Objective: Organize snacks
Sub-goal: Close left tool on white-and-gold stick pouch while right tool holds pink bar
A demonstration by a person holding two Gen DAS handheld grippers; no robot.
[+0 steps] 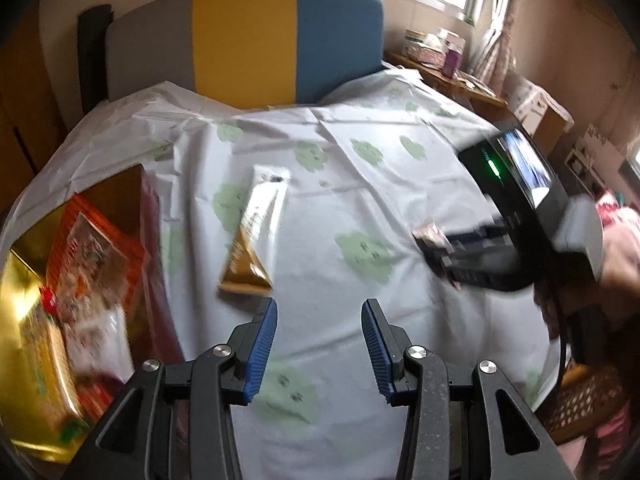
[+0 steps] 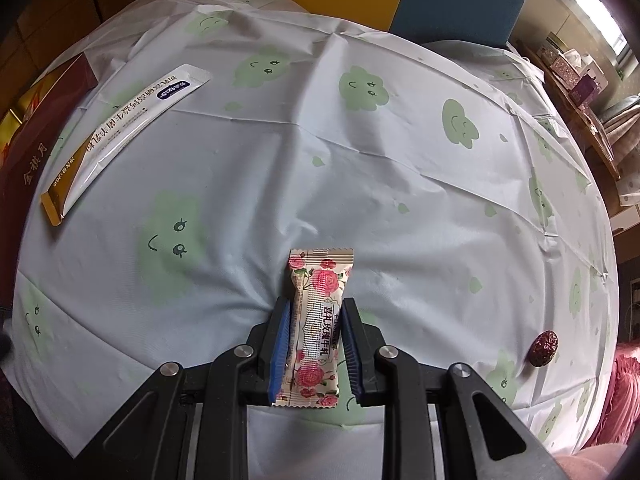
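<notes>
My right gripper (image 2: 314, 312) is shut on a small rose-printed snack packet (image 2: 318, 320) that lies on the white cloth with green clouds. In the left wrist view that same gripper (image 1: 430, 246) shows at the right, with the packet's end (image 1: 430, 236) sticking out of it. My left gripper (image 1: 319, 312) hangs open above the cloth with nothing between its blue pads. Just beyond its left finger lies a long white and gold sachet (image 1: 256, 240), also seen at the far left in the right wrist view (image 2: 120, 136). A dark red dried date (image 2: 543, 348) rests near the cloth's right edge.
A red and gold box (image 1: 150, 240) holding several snack packs stands at the left edge of the cloth (image 1: 360, 168); its red side (image 2: 28, 148) shows in the right wrist view. A grey, yellow and blue chair back (image 1: 244, 44) stands behind the table. A cluttered wooden shelf (image 1: 448, 68) runs along the right.
</notes>
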